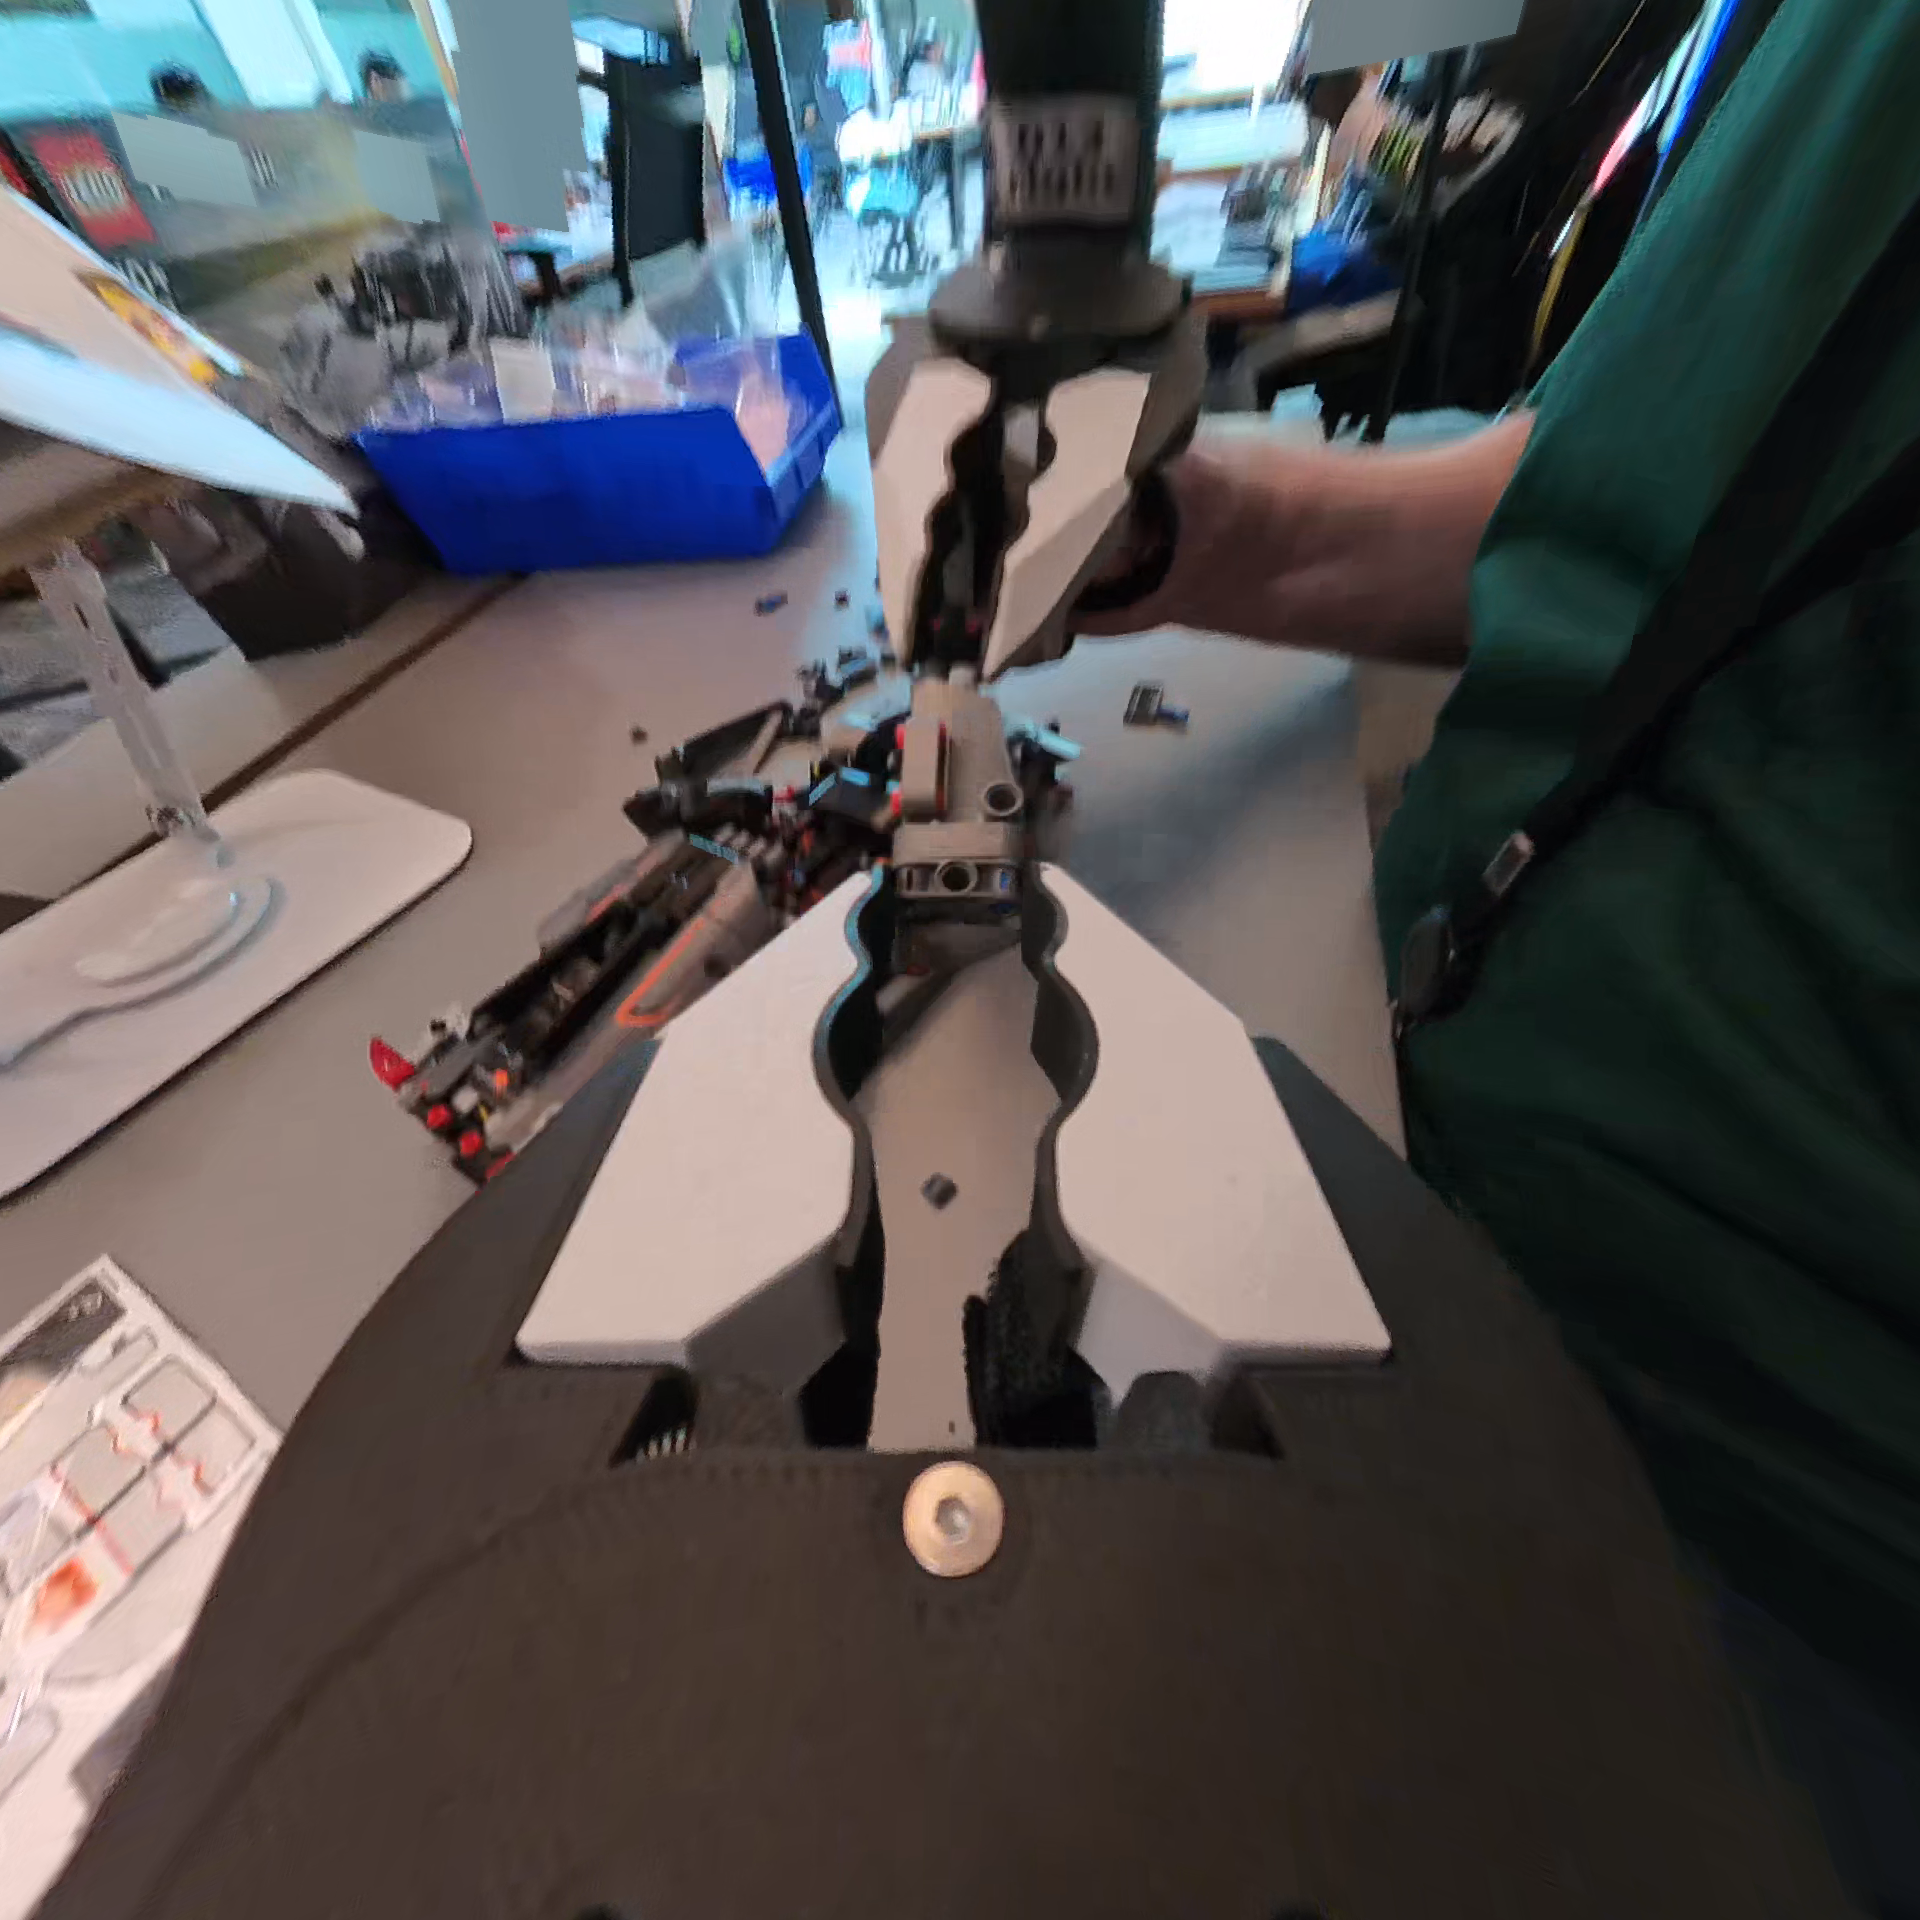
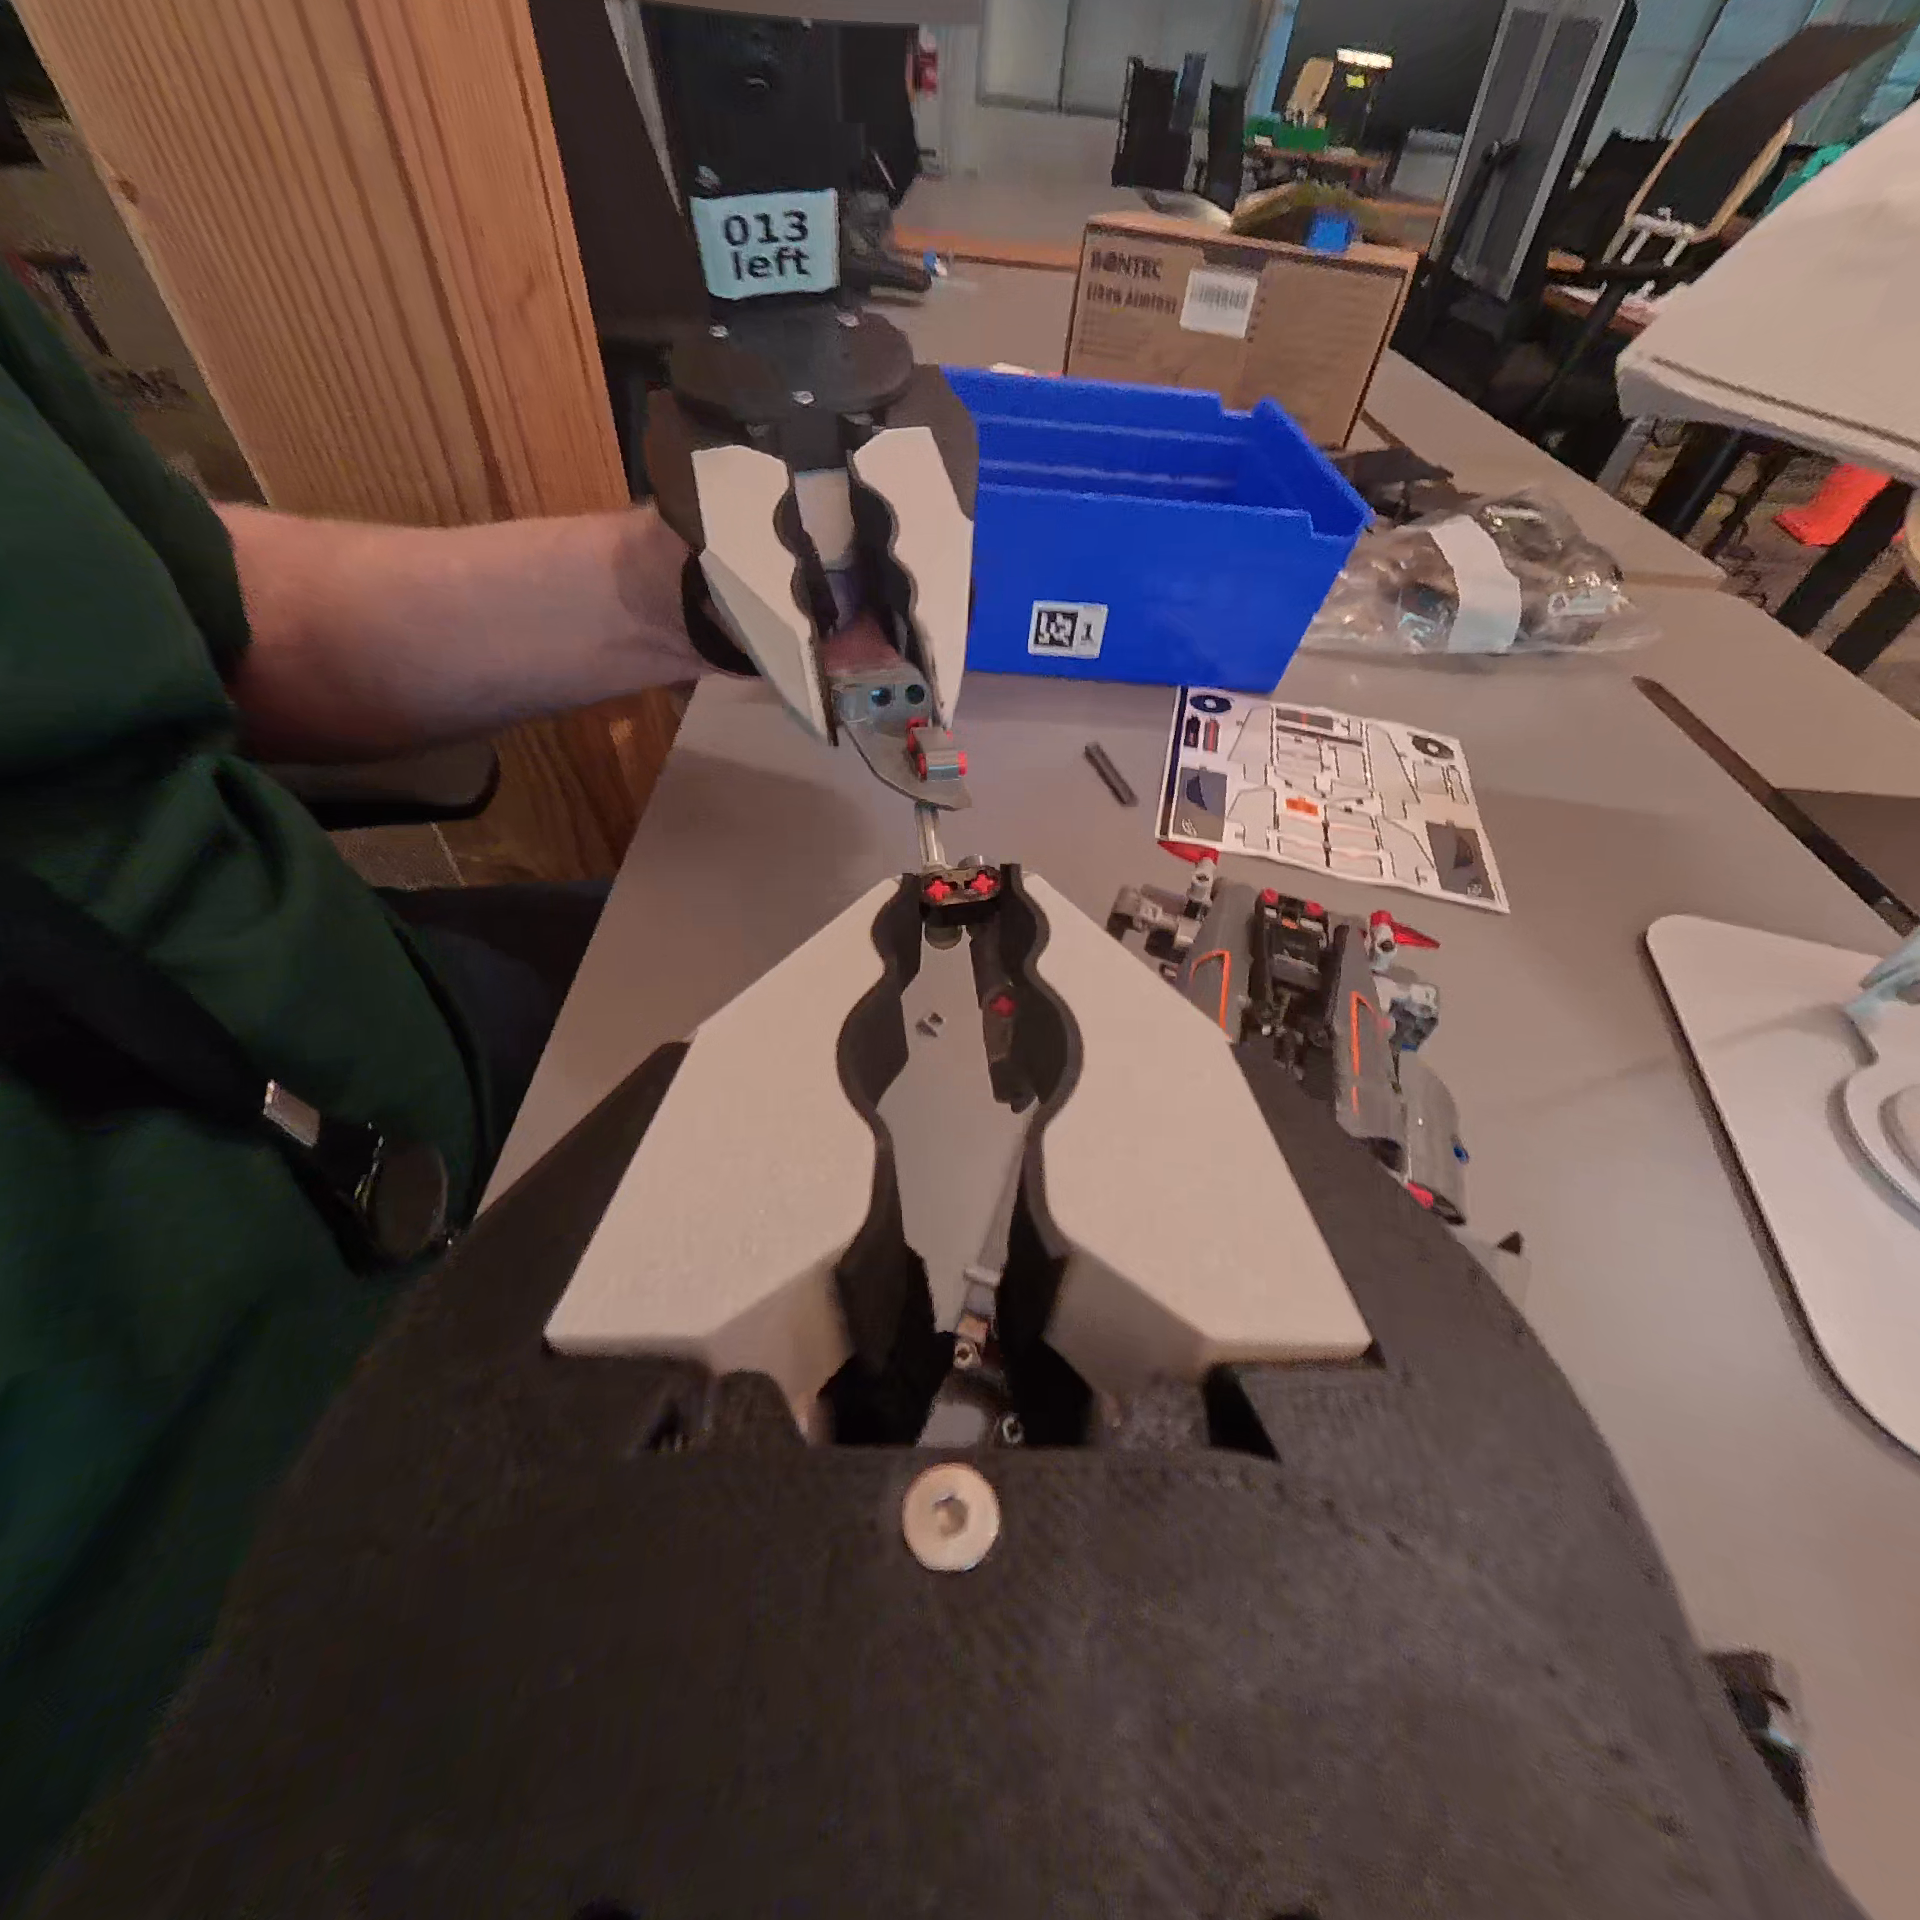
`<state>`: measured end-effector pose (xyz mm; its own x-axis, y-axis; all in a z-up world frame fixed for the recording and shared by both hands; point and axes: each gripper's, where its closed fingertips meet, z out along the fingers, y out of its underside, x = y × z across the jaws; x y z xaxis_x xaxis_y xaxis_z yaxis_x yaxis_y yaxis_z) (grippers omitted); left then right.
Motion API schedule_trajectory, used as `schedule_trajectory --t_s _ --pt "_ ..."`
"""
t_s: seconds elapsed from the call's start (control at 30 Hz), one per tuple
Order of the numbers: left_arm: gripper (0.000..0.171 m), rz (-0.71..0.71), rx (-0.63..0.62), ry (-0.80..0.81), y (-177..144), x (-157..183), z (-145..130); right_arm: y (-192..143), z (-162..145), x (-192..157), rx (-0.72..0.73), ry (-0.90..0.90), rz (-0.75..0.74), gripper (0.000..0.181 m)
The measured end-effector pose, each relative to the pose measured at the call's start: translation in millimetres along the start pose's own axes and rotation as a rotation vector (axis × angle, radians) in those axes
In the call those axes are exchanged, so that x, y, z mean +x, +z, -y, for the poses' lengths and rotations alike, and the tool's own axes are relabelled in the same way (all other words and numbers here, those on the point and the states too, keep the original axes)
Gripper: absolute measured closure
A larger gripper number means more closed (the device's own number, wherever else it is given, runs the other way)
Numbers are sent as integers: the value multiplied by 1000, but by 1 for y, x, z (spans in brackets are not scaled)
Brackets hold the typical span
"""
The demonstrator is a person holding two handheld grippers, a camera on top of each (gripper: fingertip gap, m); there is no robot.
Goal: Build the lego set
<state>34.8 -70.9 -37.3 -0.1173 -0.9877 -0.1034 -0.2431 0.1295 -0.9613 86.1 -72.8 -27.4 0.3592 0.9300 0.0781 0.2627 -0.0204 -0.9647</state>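
Taking the blue bin (image 2: 1143, 540) as the landmark, the left gripper (image 2: 888, 717) hangs just left of it and above the grey table (image 2: 727, 831), its jaws clamped on a grey lego subassembly (image 2: 902, 727) with a red-and-grey piece on its lower end. Directly nearer the person than that, the right gripper (image 2: 961, 894) has its jaws closed on a small black lego piece (image 2: 961, 891) with red pins; a thin grey axle (image 2: 928, 831) spans the gap between the two held parts. On the table in front of the bin lie a black bar (image 2: 1110, 774) and a sticker sheet (image 2: 1330, 795). Nearer than the sheet sits the dark, orange-striped lego car (image 2: 1309, 997). Right of the bin lies a clear bag (image 2: 1475, 582) of parts.
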Motion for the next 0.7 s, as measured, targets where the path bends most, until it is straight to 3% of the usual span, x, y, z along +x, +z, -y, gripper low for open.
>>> schedule_trajectory --t_s 0.53,0.7 --pt "149 200 -305 97 -21 15 -86 54 -98 -39 -507 -85 -58 168" --pt "149 274 -384 160 -30 8 -101 57 -94 -37 -529 -44 -80 137"
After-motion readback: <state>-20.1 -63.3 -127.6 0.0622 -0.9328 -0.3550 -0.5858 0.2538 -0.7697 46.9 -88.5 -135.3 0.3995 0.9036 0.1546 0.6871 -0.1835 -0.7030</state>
